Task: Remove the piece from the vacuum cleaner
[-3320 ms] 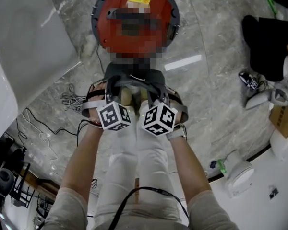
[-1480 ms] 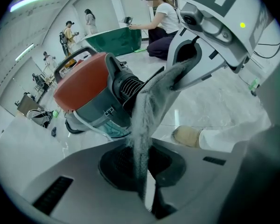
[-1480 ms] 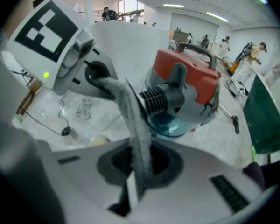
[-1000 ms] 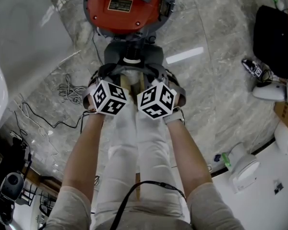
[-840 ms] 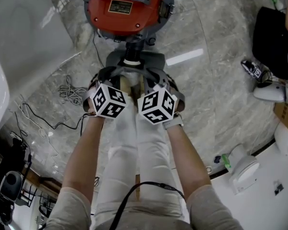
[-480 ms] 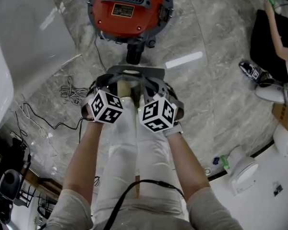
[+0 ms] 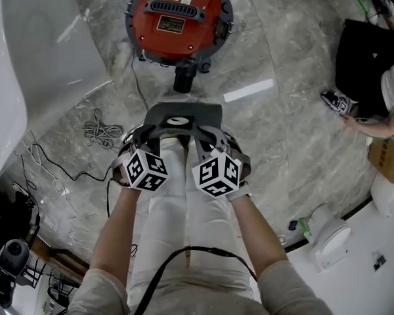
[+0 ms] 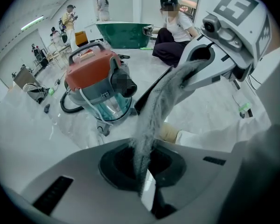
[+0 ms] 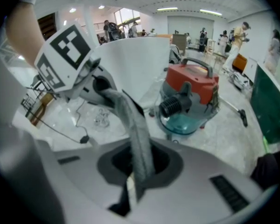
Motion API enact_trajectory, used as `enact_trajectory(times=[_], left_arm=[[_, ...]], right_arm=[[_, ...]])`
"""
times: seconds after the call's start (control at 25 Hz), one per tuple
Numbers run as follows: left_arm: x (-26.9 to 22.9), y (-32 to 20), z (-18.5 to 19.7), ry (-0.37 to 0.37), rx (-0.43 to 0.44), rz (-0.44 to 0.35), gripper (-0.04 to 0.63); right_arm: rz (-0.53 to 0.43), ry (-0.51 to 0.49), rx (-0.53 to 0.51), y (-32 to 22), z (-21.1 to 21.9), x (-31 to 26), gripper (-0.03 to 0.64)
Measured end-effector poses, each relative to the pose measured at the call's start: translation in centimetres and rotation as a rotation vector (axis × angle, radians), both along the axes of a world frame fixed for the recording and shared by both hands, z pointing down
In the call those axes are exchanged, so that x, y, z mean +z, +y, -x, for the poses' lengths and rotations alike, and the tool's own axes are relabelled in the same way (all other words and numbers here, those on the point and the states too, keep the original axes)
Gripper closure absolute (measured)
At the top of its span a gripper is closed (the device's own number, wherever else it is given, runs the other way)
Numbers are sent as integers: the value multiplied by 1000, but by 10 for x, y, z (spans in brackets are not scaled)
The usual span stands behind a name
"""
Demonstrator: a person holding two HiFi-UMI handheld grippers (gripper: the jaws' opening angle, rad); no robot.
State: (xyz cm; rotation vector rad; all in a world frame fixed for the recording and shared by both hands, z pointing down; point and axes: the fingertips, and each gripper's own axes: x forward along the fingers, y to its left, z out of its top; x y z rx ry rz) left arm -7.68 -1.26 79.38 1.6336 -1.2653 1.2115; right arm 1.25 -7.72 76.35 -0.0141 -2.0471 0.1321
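While the person looks down at the grey stone floor (image 7: 282,136), both hands hold one grey piece (image 7: 198,112) just in front of the red vacuum cleaner (image 7: 178,17). The grey piece does not touch the vacuum cleaner. It hangs in the air on the person's side of it, above the person's white trousers (image 7: 184,209).

The left hand-held gripper (image 8: 148,197) has its jaws closed tight on the grey piece, at the edge of the round hole (image 8: 140,164) in its middle. The right hand-held gripper (image 9: 129,190) is closed on the same piece, at the same hole, from the other side. Each one has a cube with black and white squares on it.

The vacuum cleaner stands on the floor. It has a red top, a clear blue-green tub below, and a black round port (image 7: 184,82) that points at the grey piece.

A thin dark cable (image 7: 95,133) lies in loops on the floor, off to the left of the vacuum cleaner. A big white tub (image 7: 26,64) sits further left of it.
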Motion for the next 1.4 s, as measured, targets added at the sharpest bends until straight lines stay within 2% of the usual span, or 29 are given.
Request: enact_trajectory(times=[0.32, 0.52, 0.6, 0.88, 1.4], left_arm=[[-55, -3, 4, -16, 41, -56, 563], [-103, -12, 9, 2, 52, -187, 563], [-123, -13, 11, 19, 49, -218, 563], [-192, -17, 18, 49, 73, -286, 563], [-294, -23, 39, 38, 62, -390, 563]], right_arm=[[24, -62, -14, 4, 1, -53, 591], [34, -113, 32, -1, 6, -98, 591], [37, -131, 43, -5, 8, -117, 591], [23, -200, 29, -15, 19, -184, 591], [18, -307, 1, -10, 36, -291, 591]])
